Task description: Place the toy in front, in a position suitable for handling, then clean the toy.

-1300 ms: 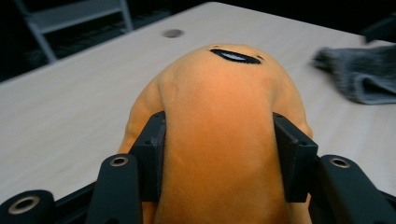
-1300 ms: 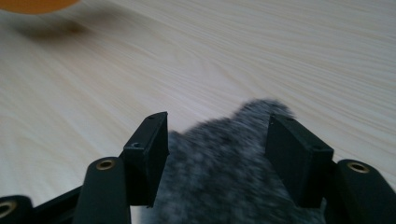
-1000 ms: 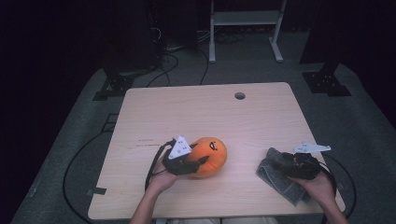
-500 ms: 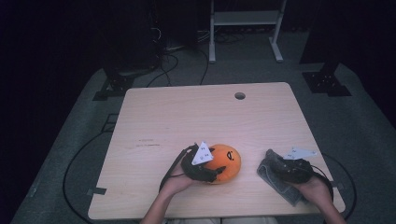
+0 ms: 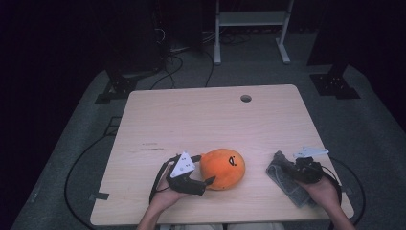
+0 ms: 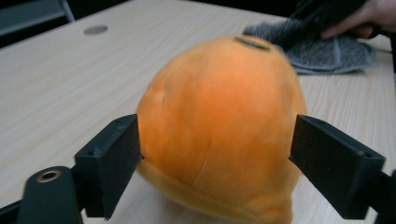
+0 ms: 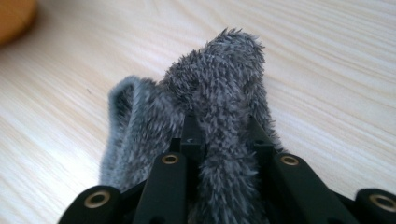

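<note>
An orange plush ball (image 5: 222,167) with a small black face mark lies near the table's front edge. My left gripper (image 5: 206,172) points at it from the left. Its jaws have just been opening and now stand on either side of the plush (image 6: 219,126), at its sides without squeezing it. At the front right lies a grey fuzzy cloth (image 5: 287,184). My right gripper (image 5: 289,166) has just been closing and is shut on a raised fold of that cloth (image 7: 219,70), pinched between the jaws. The cloth (image 6: 322,46) also lies behind the plush in the left gripper view.
The light wooden table (image 5: 206,120) has a round cable hole (image 5: 245,98) at the back. Black cables (image 5: 76,167) loop on the grey floor to the left, and a white frame (image 5: 251,19) stands beyond the table.
The left gripper swung round to the plush's left side and its jaws spread around it; the plush shifted slightly right and nearer. The right gripper's jaws closed on the cloth fold.
</note>
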The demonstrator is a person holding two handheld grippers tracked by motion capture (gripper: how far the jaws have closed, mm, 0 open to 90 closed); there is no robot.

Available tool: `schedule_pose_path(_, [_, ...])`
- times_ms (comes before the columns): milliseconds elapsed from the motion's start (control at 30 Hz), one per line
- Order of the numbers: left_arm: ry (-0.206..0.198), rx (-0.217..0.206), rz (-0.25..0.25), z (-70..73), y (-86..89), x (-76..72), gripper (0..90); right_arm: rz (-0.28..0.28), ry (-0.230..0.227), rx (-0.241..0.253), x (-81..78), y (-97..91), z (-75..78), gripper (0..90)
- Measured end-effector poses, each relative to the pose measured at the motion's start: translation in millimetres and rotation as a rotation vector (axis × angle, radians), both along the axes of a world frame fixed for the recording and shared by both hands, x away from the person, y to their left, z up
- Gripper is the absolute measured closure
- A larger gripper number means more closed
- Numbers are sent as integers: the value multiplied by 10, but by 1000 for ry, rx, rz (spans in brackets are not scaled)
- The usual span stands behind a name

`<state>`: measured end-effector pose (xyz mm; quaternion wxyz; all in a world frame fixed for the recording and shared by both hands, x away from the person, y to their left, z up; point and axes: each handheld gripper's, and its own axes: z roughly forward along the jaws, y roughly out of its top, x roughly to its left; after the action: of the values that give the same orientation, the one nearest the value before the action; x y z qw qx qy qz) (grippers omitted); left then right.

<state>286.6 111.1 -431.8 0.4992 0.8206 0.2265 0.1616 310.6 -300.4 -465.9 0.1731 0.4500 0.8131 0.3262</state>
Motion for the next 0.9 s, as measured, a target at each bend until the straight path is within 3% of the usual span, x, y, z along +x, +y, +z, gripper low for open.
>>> schedule_pose_path(100, [23, 7, -18, -40, -6, 24, 252, 7, -7, 96, 4, -13, 99, 752])
schedule_pose_path(167, [22, 21, -18, -65, -26, 29, 321, 39, -39, 159, -20, 35, 231, 754])
schedule_pose_path(267, [14, 39, -10, -92, -61, 39, 367, 107, -89, 197, -67, 172, 386, 754])
schedule_pose_path(433, [22, 26, -2, -125, -71, 68, 379, 247, -169, 238, -167, 510, 598, 754])
schedule_pose_path(533, [9, 28, -2, -129, -86, 69, 379, 347, -186, 245, -243, 791, 634, 753])
schedule_pose_path(633, [6, 27, -2, -135, -108, 74, 379, 417, -207, 206, -286, 1066, 615, 750])
schedule_pose_path(667, [5, 27, 0, -140, -119, 79, 379, 429, -224, 168, -288, 1157, 590, 747])
schedule_pose_path(733, [13, 38, 13, -153, -123, 84, 380, 424, -266, 82, -277, 1290, 514, 737])
schedule_pose_path(900, [10, 18, 11, -175, -143, 84, 385, 408, -268, 132, -208, 1244, 410, 717])
